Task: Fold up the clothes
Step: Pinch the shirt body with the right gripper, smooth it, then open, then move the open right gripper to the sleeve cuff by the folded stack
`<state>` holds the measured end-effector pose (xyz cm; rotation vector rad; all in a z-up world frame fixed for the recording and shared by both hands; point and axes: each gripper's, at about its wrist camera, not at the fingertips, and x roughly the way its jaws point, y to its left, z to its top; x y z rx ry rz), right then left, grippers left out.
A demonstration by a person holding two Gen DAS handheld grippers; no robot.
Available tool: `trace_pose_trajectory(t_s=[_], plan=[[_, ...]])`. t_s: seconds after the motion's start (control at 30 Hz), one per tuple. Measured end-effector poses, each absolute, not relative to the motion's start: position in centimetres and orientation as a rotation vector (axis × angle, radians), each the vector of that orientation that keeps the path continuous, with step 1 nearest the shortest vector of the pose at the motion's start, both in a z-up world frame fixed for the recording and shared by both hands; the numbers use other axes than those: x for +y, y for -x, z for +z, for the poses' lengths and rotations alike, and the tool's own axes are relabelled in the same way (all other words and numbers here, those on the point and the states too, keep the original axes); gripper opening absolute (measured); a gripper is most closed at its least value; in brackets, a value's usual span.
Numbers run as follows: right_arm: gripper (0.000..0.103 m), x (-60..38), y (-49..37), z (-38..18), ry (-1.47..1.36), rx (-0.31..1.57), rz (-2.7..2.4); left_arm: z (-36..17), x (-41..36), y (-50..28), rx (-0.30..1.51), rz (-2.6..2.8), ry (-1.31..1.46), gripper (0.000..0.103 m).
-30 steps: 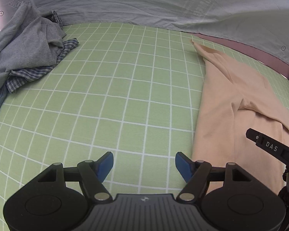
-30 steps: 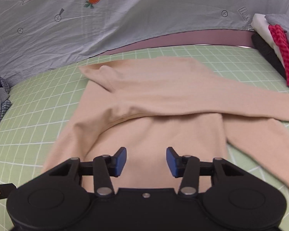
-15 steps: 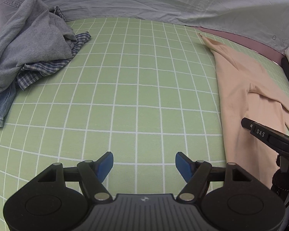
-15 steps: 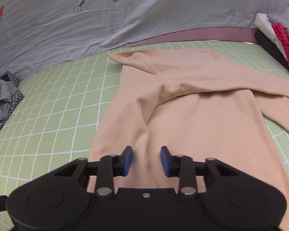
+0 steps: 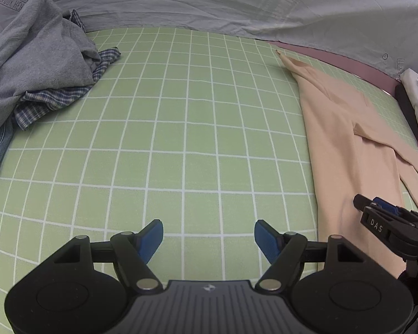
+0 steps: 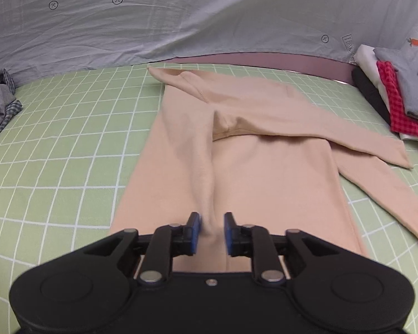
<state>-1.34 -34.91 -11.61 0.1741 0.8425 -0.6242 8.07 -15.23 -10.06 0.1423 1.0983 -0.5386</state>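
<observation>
The right gripper [image 6: 211, 226] hangs over a peach long-sleeved top [image 6: 264, 172] spread on the green checked bed [image 6: 69, 144]. Its jaws are opening, a raised ridge of the fabric between them. Folded clothes [image 6: 390, 97] sit far right.

Left hand-held gripper [image 5: 208, 236]: black body, blue pads, silver screws; right hand-held gripper [image 6: 211, 228] alike.

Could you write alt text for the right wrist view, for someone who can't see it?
The right gripper is opening, a raised ridge of a peach long-sleeved top between its blue pads, on a green checked sheet.
</observation>
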Motion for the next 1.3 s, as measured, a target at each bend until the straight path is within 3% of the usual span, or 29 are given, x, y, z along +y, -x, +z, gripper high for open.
trace_pose_trajectory(t_s=[0.17,0.3,0.5,0.87,1.3], plan=[[0.036,-34.5,3.1,-12.0,-0.183,0.852,-0.609,-10.1,-16.1,-7.0,1.115,-0.529,-0.141,0.074],[0.058,-35.7,4.8,-10.7,-0.187,0.820,-0.610,-10.2,-18.3,-5.9,1.125,-0.533,-0.142,0.078],[0.068,-41.0,7.7,-9.8,-0.211,0.815,-0.670,-10.1,-23.1,-4.5,1.122,-0.541,-0.148,0.079],[0.074,-53.1,10.6,-10.2,-0.274,0.794,-0.763,-11.7,-31.1,-6.3,1.122,-0.449,-0.160,0.080],[0.081,-72.3,9.1,-11.9,-0.416,0.741,-1.014,-12.2,-39.1,-20.1,1.020,-0.375,-0.170,0.083]])
